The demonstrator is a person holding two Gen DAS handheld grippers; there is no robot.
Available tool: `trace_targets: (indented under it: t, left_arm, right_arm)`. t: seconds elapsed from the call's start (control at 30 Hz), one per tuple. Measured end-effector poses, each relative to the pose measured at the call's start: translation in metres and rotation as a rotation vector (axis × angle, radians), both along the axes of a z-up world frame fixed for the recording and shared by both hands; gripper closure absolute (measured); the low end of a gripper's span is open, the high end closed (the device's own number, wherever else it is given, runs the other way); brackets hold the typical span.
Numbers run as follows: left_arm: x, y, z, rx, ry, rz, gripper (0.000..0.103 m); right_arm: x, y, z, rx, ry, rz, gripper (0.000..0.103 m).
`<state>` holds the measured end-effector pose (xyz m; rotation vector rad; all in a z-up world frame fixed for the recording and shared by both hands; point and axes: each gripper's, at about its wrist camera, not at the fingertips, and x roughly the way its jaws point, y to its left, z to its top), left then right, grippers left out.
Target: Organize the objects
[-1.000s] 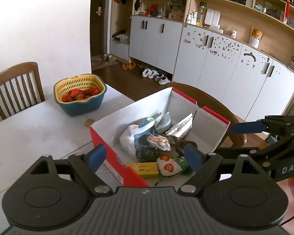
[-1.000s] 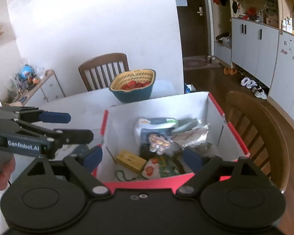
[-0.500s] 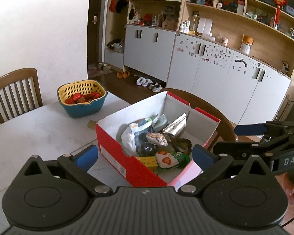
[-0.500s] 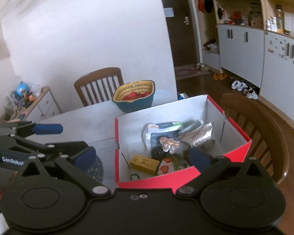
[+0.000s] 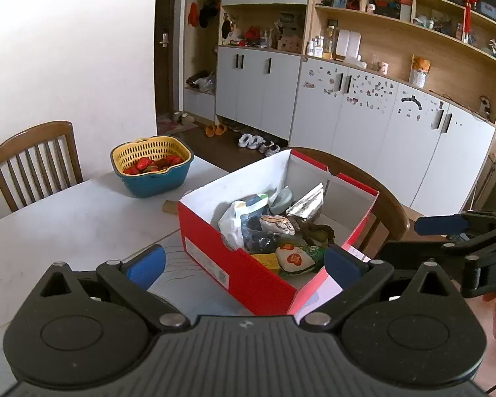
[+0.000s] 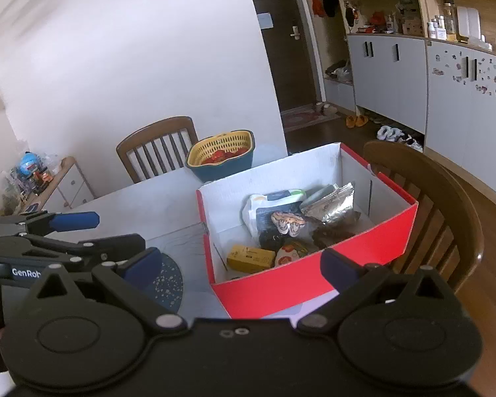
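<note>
A red shoebox (image 5: 234, 271) with white inner walls stands on the white table (image 5: 49, 231); it also shows in the right wrist view (image 6: 314, 284). Inside lie a white pouch (image 5: 236, 218), a silver foil packet (image 6: 334, 205), a yellow box (image 6: 249, 258), a green and red packet (image 5: 294, 258) and other small things. My left gripper (image 5: 244, 261) is open and empty, held back from the box's near corner. My right gripper (image 6: 239, 264) is open and empty, in front of the box's near wall.
A teal bowl with a yellow basket of strawberries (image 5: 152, 168) stands at the table's far side. Wooden chairs stand behind the table (image 5: 33, 162) and beside the box (image 6: 446, 211). A speckled dark round mat (image 6: 168, 281) lies left of the box. Cabinets line the far wall.
Both grippers have pulled back and up from the box, so it looks smaller and farther. Both stay open and empty. The box's contents have not moved.
</note>
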<state>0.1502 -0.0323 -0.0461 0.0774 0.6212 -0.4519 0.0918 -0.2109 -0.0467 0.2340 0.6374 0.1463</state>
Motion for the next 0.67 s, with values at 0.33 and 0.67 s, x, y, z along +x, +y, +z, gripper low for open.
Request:
trace_targets:
  t: [0.33,0.67]
  left_arm:
    - [-0.001,0.009,0.001,-0.015,-0.022,0.012,0.000]
    - [-0.001,0.018,0.003,-0.005,-0.049,0.015,0.000]
  right_arm:
    - [-0.003,0.007,-0.001,-0.003,-0.004,-0.007,0.001]
    - [-0.003,0.012,0.000,-0.003,-0.003,-0.008,0.001]
